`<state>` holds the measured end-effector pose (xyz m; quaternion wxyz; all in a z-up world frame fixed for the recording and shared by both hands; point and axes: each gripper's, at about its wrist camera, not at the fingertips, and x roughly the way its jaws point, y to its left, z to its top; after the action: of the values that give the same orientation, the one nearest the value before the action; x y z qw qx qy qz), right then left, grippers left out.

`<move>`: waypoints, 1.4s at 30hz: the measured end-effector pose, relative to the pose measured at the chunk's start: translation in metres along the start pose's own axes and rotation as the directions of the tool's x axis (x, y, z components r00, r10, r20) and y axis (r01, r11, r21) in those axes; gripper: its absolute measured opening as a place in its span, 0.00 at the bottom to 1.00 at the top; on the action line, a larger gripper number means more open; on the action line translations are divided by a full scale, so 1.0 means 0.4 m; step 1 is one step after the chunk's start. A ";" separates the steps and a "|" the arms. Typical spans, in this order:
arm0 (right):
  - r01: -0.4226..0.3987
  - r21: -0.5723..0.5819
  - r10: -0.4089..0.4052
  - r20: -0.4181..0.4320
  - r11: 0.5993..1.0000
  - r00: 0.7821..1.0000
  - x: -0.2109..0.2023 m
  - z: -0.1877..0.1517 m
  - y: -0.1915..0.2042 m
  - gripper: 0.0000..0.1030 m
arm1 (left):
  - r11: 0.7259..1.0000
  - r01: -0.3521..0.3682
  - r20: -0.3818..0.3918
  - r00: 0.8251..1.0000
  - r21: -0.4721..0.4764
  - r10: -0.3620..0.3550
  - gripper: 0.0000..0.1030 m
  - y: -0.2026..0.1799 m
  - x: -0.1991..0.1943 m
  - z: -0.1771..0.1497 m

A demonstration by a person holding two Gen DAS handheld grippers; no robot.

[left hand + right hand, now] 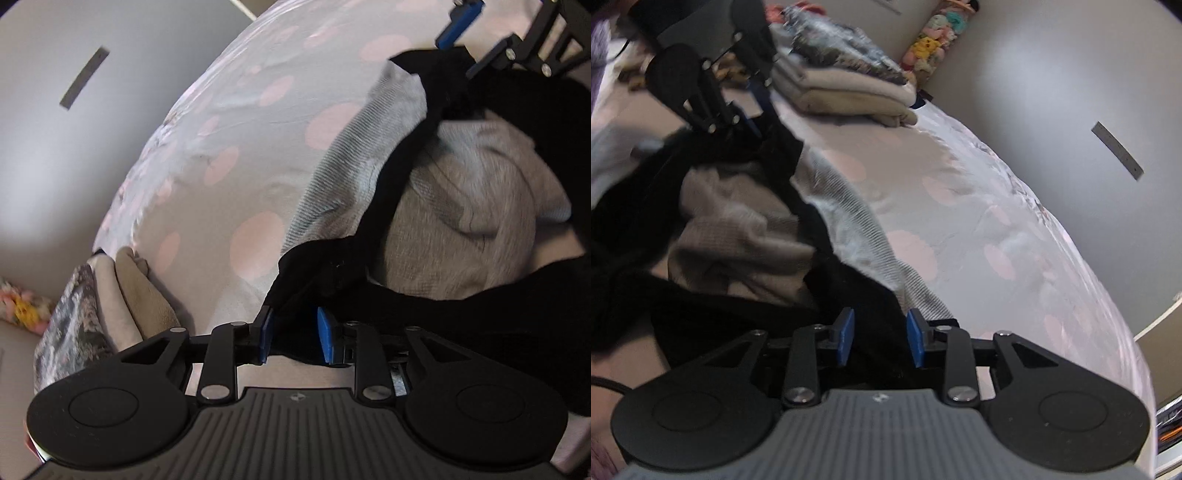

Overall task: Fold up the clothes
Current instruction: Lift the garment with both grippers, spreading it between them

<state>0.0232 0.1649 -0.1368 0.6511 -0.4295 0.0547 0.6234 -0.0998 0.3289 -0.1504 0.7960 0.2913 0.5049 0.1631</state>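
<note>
A black garment (491, 332) lies over a heap of grey and beige clothes (461, 236) on a bed. My left gripper (295, 334) is shut on a bunched edge of the black garment, with cloth between its blue pads (327, 334). My right gripper (877, 341) is shut on another edge of the same black garment (849, 295). The right gripper also shows at the top right of the left wrist view (465, 40), and the left gripper at the top left of the right wrist view (746, 118). The garment stretches between them.
The bed sheet (240, 147) is pale with pink dots. A stack of folded clothes (846, 85) sits at the bed's far end, also seen in the left wrist view (110, 295). A grey striped cloth (857, 236) lies beside the heap. A white wall (1071, 74) runs along the bed.
</note>
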 end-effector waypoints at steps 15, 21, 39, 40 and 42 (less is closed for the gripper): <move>0.002 -0.027 -0.002 -0.018 1.000 1.000 0.006 -0.006 0.007 0.38 | 0.985 -0.084 0.025 0.996 0.151 0.081 0.21 -0.055 0.063 0.007; 0.009 -0.142 -0.011 -0.012 0.990 1.000 -0.019 -0.013 0.048 0.41 | 0.996 -0.069 0.002 0.998 0.063 0.069 0.21 -0.023 0.060 0.011; 0.140 -0.165 -0.154 -0.074 0.976 0.985 0.054 -0.018 0.037 0.10 | 0.998 -0.045 -0.036 0.998 -0.037 0.044 0.17 0.000 0.063 0.007; 0.146 -0.126 -0.154 -0.055 0.981 0.986 0.045 -0.015 0.024 0.10 | 0.998 -0.041 -0.040 0.998 -0.049 0.039 0.12 0.003 0.062 0.007; 0.178 -0.035 -0.178 -0.020 0.983 0.984 0.026 -0.007 -0.008 0.08 | 0.995 -0.035 -0.050 0.998 -0.091 0.030 0.07 0.014 0.057 0.007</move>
<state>0.0294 0.1717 -0.1433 0.6964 -0.4503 0.0134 0.5586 -0.0870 0.3450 -0.1621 0.7933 0.2585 0.5112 0.2061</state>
